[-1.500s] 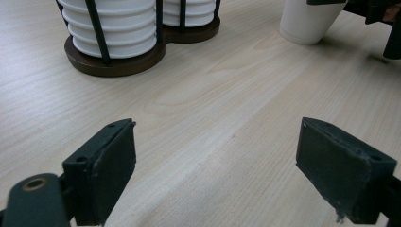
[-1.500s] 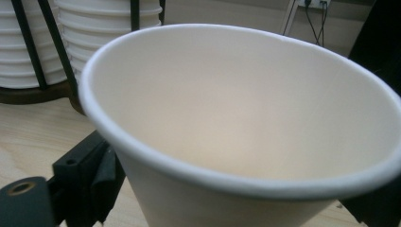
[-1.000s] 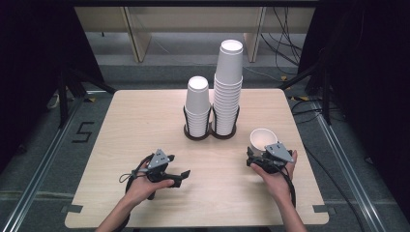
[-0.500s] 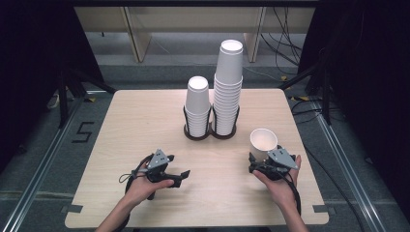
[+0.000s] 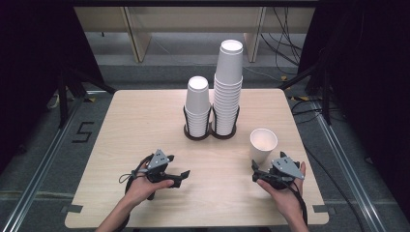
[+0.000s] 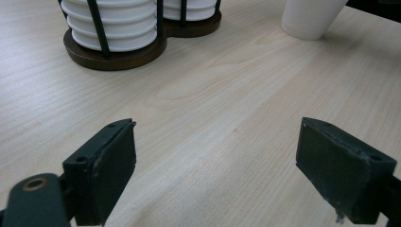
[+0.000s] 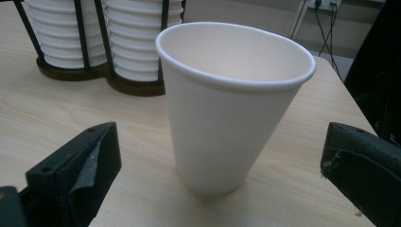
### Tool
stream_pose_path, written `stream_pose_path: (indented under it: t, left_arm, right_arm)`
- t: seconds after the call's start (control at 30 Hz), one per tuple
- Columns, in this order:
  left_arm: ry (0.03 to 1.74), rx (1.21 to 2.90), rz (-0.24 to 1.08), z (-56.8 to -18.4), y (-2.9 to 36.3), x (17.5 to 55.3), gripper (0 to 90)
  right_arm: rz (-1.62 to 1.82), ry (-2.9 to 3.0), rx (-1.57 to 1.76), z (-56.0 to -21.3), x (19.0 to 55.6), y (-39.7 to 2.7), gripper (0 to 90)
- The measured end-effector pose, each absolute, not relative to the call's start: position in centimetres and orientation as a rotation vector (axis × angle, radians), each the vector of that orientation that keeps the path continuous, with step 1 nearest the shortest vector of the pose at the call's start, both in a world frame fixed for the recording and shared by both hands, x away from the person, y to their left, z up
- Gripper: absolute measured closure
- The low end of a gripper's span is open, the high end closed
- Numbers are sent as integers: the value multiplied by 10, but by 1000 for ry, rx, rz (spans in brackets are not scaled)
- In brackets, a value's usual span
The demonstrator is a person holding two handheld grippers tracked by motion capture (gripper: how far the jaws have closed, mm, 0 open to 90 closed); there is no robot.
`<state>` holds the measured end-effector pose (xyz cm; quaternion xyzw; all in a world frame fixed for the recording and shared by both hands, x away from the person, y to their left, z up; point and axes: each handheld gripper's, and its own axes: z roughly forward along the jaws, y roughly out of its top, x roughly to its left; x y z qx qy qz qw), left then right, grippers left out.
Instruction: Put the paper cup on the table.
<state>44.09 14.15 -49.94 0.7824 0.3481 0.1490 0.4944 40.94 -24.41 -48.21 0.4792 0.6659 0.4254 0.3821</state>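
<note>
Cup (image 7: 227, 109) stood upright on the table (image 5: 145, 125), mouth up, directly ahead of my right gripper (image 5: 265, 172) and just beyond its tips. In the right gripper view the jaws were spread wide, one on either side of the cup and clear of its wall, with nothing held. I judged that spread deliberate: the jaws need to pass either side of the tapered body before closing, and the narrower base gives more room low down.

Left gripper (image 5: 180, 176) rested low over bare wood, jaws also wide and empty, well off to the side of the cup. From its own view the cup's base (image 6: 309, 19) sat far ahead and to the right, the cup holder (image 6: 113, 49) ahead and to the left. I read this hand as parked, out of the other's way.

Holder carried two stacks of nested cups, the shorter stack (image 5: 198, 108) and the taller stack (image 5: 227, 87) side by side, rims down and kept upright by thin black rods on a dark base. From the right gripper they lay beyond the single cup and to the left, well apart from it.

My judgement: the single cup was the piece in hand, set free of the stacks so the jaws could close on it without touching the rods. The thin paper wall would crush under a hard squeeze.
</note>
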Motion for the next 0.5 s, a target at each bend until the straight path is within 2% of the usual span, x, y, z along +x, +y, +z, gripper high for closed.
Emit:
stream_pose_path:
  t: [0.5]
  left_arm:
    - [847, 1897, 358, -501, 140, 440, 129]
  right_arm:
    - [1093, 1686, 1211, -486, 386, -260, 5]
